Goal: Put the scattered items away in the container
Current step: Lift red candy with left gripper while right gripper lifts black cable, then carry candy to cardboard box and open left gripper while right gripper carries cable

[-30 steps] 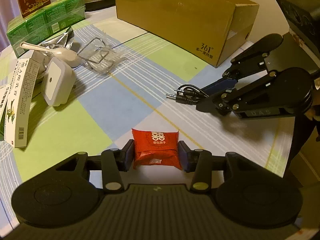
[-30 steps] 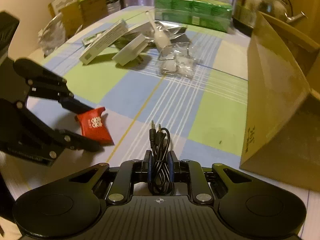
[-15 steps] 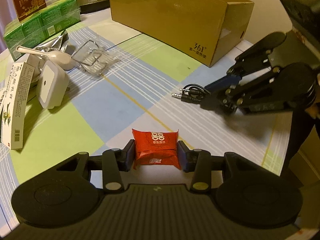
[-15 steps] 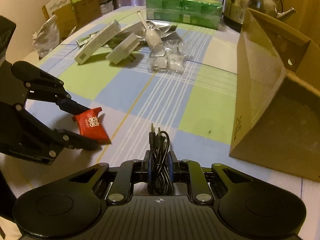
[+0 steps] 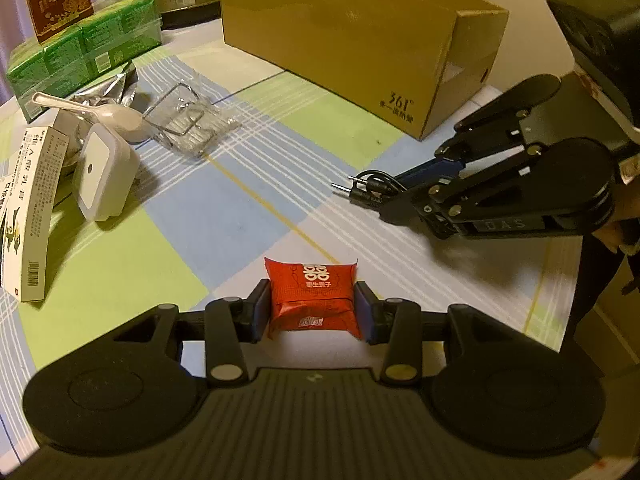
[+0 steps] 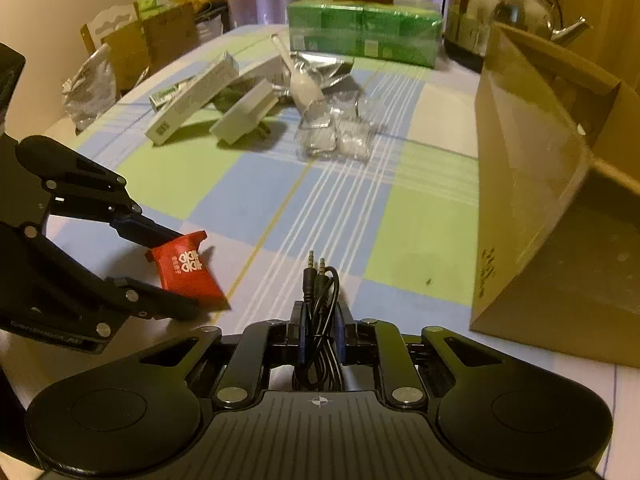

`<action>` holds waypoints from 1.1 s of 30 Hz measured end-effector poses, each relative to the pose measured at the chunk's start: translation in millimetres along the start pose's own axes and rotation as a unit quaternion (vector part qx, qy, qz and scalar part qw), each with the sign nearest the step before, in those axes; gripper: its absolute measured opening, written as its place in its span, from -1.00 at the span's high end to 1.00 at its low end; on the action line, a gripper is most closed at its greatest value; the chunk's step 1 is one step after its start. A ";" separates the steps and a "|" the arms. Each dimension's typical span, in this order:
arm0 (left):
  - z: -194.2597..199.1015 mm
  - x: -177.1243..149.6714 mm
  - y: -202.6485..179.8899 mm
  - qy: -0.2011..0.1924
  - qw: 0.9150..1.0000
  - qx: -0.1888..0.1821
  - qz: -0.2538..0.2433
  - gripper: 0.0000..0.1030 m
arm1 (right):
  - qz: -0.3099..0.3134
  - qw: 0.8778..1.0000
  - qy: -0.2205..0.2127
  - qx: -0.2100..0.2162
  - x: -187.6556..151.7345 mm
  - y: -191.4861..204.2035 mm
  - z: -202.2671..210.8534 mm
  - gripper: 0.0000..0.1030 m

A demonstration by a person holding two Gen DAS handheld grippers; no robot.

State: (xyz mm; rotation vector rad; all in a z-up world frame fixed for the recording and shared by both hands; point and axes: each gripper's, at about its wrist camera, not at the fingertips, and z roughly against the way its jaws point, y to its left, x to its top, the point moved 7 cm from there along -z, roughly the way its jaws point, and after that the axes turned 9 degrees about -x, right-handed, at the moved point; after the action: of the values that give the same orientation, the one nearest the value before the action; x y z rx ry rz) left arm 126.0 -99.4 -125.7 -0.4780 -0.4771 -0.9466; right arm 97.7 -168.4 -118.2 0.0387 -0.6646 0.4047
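Here left tongs (image 5: 312, 306) pinch red packet (image 5: 313, 298), right tongs (image 6: 320, 330) grip cable (image 6: 320, 300).

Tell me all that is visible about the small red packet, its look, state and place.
The red packet is a small sealed pillow pouch, glossy like foil or plastic, with crimped ends and a white double-character emblem over small white print. It looks full and slightly creased. The left gripper is shut on it, one finger pressing each side. In the right wrist view it appears tilted, held low over the checked tablecloth; contact with the cloth cannot be judged.
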 end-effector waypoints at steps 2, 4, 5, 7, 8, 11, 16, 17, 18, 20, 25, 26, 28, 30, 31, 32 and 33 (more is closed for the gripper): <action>1.9 1.9 0.2 -0.005 1.000 -0.001 0.003 0.27 | -0.003 1.000 -0.007 0.000 1.4 -1.0 6.1 0.80; 3.4 4.0 -0.4 -0.008 1.000 0.001 0.003 0.27 | -0.003 1.000 -0.013 -0.001 2.6 -1.9 12.3 0.80; 4.1 5.2 -0.8 -0.009 1.000 0.002 0.003 0.27 | -0.004 1.000 -0.016 -0.002 3.4 -2.8 15.3 0.80; 5.8 8.9 -3.2 -0.011 1.000 0.001 0.001 0.27 | -0.008 1.000 -0.021 -0.003 5.5 -5.1 21.0 0.80; 6.7 10.6 -4.5 -0.012 1.000 0.002 0.000 0.27 | -0.009 1.000 -0.025 -0.004 7.0 -6.6 24.5 0.80; 10.8 17.0 -9.4 -0.016 1.000 0.007 -0.004 0.27 | -0.012 0.999 -0.038 -0.006 13.6 -10.6 36.2 0.80; 20.1 30.7 -20.0 -0.020 1.000 0.015 -0.012 0.27 | -0.016 0.997 -0.070 -0.010 30.0 -19.0 61.8 0.80; 22.4 34.4 -23.4 -0.020 1.000 0.017 -0.017 0.27 | -0.017 0.997 -0.077 -0.010 33.2 -21.0 67.4 0.80; 24.8 38.7 -27.1 -0.021 0.999 0.018 -0.023 0.27 | -0.018 0.996 -0.083 -0.011 36.3 -23.3 72.5 0.80; 29.4 47.4 -33.5 -0.022 0.999 0.021 -0.034 0.27 | -0.024 0.995 -0.095 -0.012 42.4 -29.6 83.0 0.80; 38.7 69.7 -48.8 -0.027 0.998 0.030 -0.057 0.27 | -0.039 0.991 -0.125 -0.022 53.3 -50.9 110.0 0.80; 39.9 73.9 -52.3 -0.028 0.997 0.031 -0.062 0.27 | -0.041 0.990 -0.130 -0.025 54.4 -55.0 114.7 0.80; 41.6 81.6 -59.3 -0.029 0.996 0.032 -0.073 0.27 | -0.045 0.989 -0.139 -0.030 56.4 -64.2 123.3 0.80; 42.1 89.0 -65.7 -0.029 0.996 0.033 -0.083 0.27 | -0.050 0.988 -0.145 -0.035 57.0 -73.6 130.2 0.80; 42.0 92.0 -69.4 -0.029 0.995 0.033 -0.087 0.27 | -0.052 0.987 -0.148 -0.039 57.5 -78.9 132.8 0.80; 41.5 95.6 -72.4 -0.029 0.995 0.032 -0.091 0.27 | -0.055 0.986 -0.151 -0.043 57.9 -84.5 135.5 0.80; 40.8 98.9 -74.8 -0.028 0.995 0.031 -0.094 0.27 | -0.059 0.985 -0.153 -0.046 58.1 -89.5 137.8 0.80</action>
State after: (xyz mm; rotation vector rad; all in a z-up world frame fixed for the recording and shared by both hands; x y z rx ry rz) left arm 104.7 -176.9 -22.9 -0.4090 -0.6095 -1.0987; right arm 91.3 -252.8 34.1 0.0524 -0.9782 0.2557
